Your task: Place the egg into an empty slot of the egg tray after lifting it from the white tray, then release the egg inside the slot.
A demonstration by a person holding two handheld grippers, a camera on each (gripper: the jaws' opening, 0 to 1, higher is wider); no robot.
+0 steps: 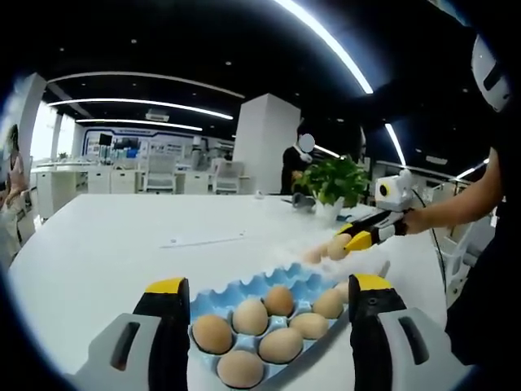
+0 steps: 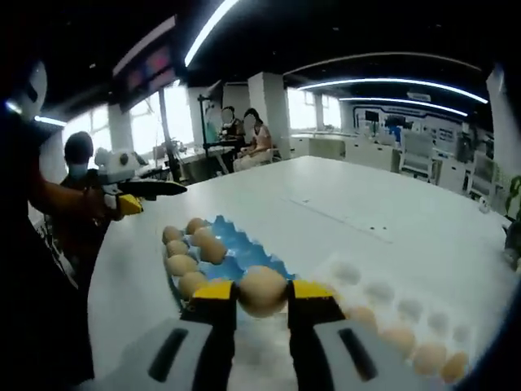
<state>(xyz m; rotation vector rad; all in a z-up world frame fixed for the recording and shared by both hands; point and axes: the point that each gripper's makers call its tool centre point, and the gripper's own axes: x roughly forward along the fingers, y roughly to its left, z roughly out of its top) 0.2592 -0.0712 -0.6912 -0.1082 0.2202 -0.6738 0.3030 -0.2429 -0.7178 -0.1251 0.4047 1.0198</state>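
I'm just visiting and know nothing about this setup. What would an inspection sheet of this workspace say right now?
Surface: white table, mostly bare.
Job's things: blue egg tray partly filled with brown eggs; white tray with eggs in its near row; one egg between the right tool's jaws.
Clutter: potted plant; thin flat item, unclear what.
Grippers: right tool shut on egg; left tool open, framing the egg tray.
Cables: nothing seen.
Surroundings: open office, ceiling light strips, people in the background.

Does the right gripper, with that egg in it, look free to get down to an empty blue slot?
Probably yes: the right gripper holds its egg beside the blue tray, whose bare slots look unblocked.
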